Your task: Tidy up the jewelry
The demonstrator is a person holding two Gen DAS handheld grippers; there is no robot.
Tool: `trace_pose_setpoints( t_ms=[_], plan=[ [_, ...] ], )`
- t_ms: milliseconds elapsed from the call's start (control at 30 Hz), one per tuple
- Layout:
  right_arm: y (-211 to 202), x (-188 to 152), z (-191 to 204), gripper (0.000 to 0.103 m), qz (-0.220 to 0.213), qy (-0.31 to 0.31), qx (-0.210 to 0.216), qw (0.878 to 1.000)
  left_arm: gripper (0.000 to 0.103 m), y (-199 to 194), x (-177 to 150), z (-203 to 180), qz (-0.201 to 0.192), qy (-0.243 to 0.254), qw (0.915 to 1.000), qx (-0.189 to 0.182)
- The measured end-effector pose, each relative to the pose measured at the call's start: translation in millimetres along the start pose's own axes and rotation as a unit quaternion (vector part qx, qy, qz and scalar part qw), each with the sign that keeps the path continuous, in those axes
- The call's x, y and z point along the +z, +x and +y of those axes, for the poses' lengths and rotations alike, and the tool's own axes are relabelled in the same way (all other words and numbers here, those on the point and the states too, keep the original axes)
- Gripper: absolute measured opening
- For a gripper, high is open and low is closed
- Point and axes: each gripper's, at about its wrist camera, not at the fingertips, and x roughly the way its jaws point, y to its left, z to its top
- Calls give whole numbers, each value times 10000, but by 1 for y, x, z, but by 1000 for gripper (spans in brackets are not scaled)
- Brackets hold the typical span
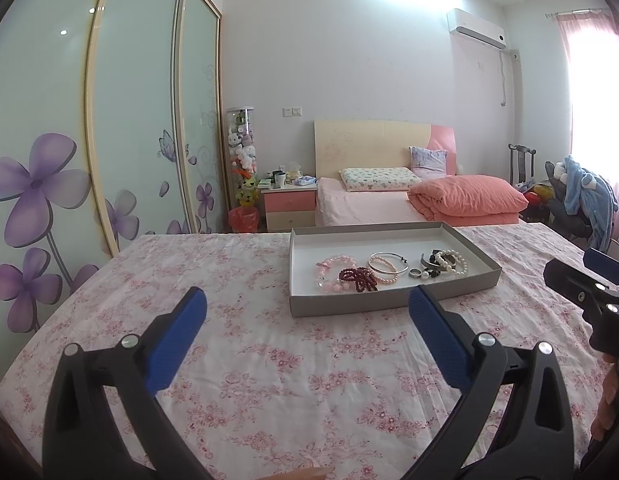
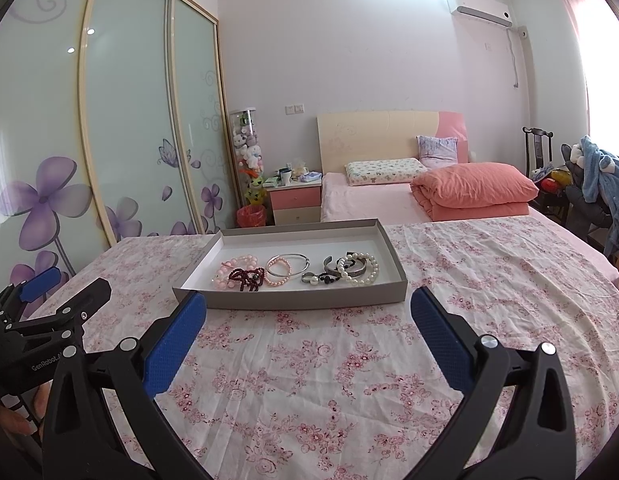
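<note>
On the flowery worktop cloth (image 2: pixel 349 360), our tray (image 2: pixel 393 276) holds all the jewelry (image 2: pixel 293 272) in a row. Our left gripper (image 1: pixel 307 304) and right gripper (image 2: pixel 308 306) hang near it, fingers spread wide, holding nothing. The jewelry may be sorted already, or still waiting; we cannot tell.

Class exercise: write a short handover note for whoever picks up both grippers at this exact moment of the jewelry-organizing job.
Left gripper: open, holding nothing, above the floral cloth.
Right gripper: open, holding nothing, just short of the tray.
All visible jewelry lies in the tray: pink bead bracelet, dark red beads, thin bangle, rings, white pearl bracelet.
None shows on the cloth. This fits pieces already gathered, or waiting to be sorted; the pictures cannot tell which.
</note>
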Motion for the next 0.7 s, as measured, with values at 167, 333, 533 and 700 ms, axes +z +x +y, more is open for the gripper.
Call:
trace_pose_setpoints(
  t_ms=[167, 333, 533, 700],
  plan=[
    [1, 1, 0, 101, 9, 6, 14, 10000, 99, 1, 0, 0, 7, -4, 10000, 2],
    [1, 1, 0, 101, 19, 8, 8, 10000, 99, 2, -1, -1, 34, 4, 10000, 3],
    [1, 1, 0, 101, 14, 5, 13, 10000, 99, 2, -1, -1, 47, 11, 10000, -6],
    [1, 1, 0, 101, 15, 8, 14, 10000, 99, 2, -1, -1, 42, 15, 10000, -5]
  ],
)
